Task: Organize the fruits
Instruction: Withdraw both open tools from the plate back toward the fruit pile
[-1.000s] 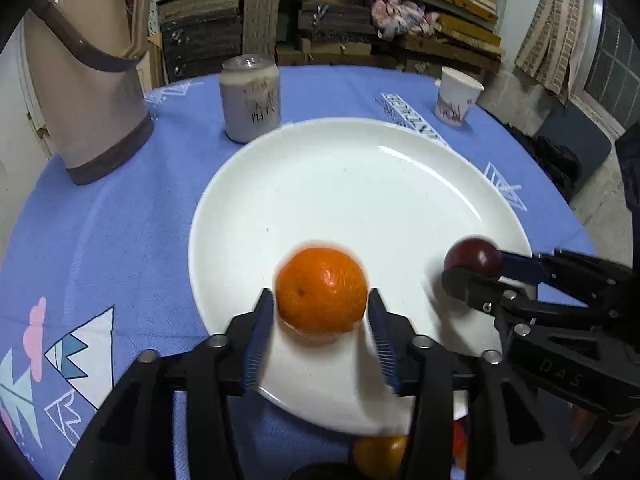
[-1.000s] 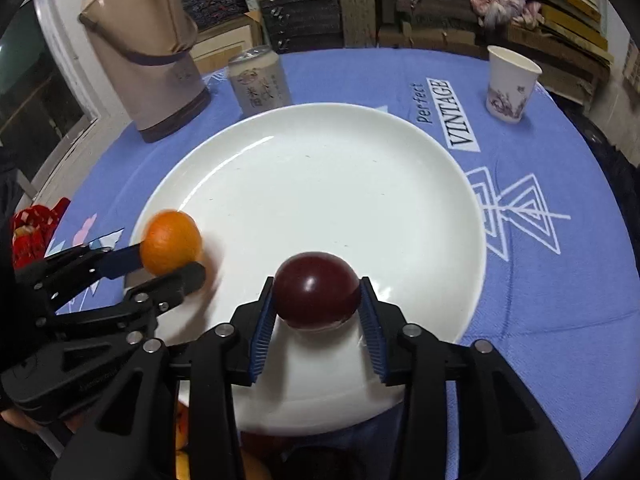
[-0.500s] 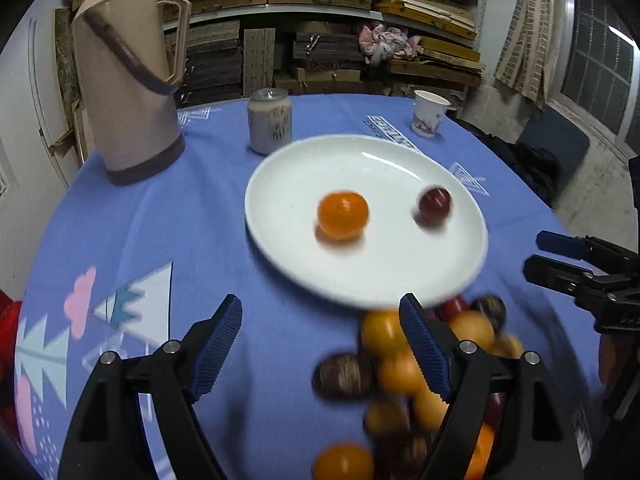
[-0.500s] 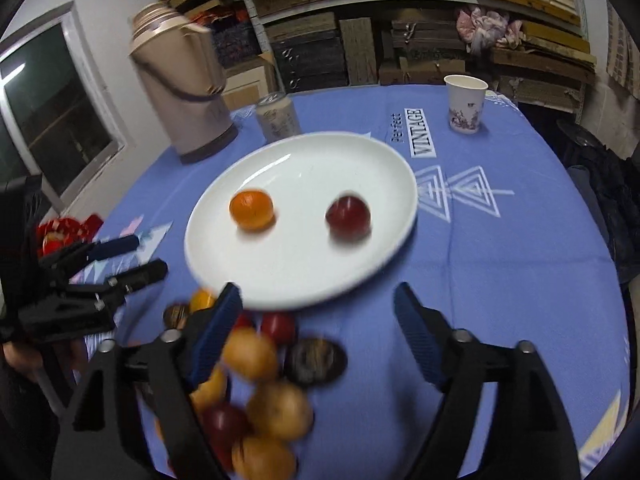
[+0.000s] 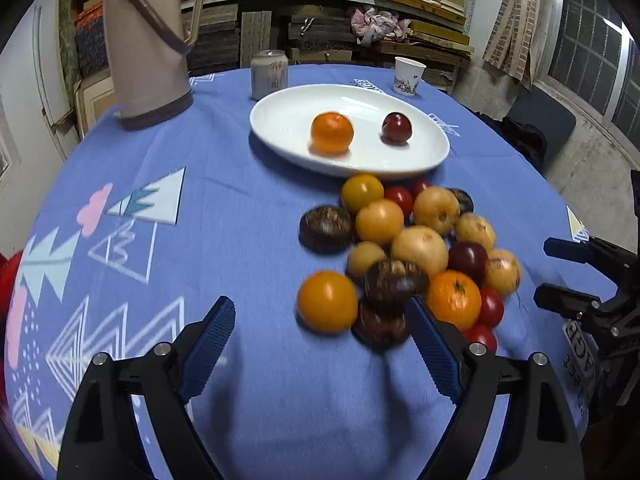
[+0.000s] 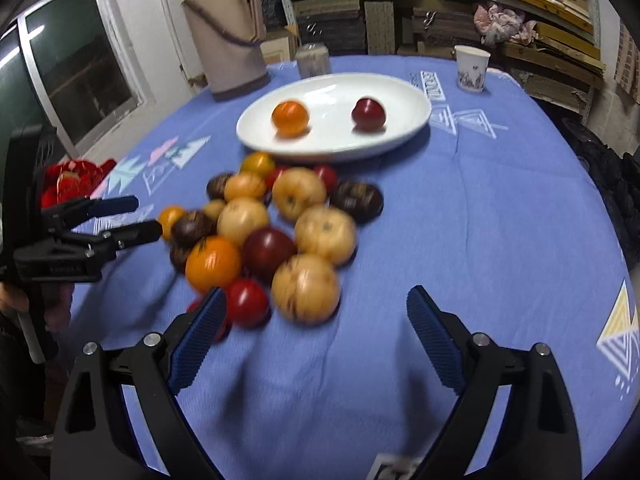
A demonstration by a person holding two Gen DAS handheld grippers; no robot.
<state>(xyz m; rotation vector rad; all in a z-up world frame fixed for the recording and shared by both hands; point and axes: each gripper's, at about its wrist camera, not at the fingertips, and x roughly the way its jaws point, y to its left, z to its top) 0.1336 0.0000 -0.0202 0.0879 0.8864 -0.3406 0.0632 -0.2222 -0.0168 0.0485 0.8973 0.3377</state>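
Orange (image 5: 332,133) and dark red plum (image 5: 396,127) apart on white plate (image 5: 280,128), fruit pile (image 5: 408,256) on blue cloth just beside it, left gripper (image 5: 322,344) and right gripper (image 6: 316,334) jaws just widened, spread, nothing between them.

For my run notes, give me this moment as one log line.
plate: orange, dark red fruit | fruit pile: on cloth beside plate | left gripper: open, empty, just opened | right gripper: open, empty, just opened
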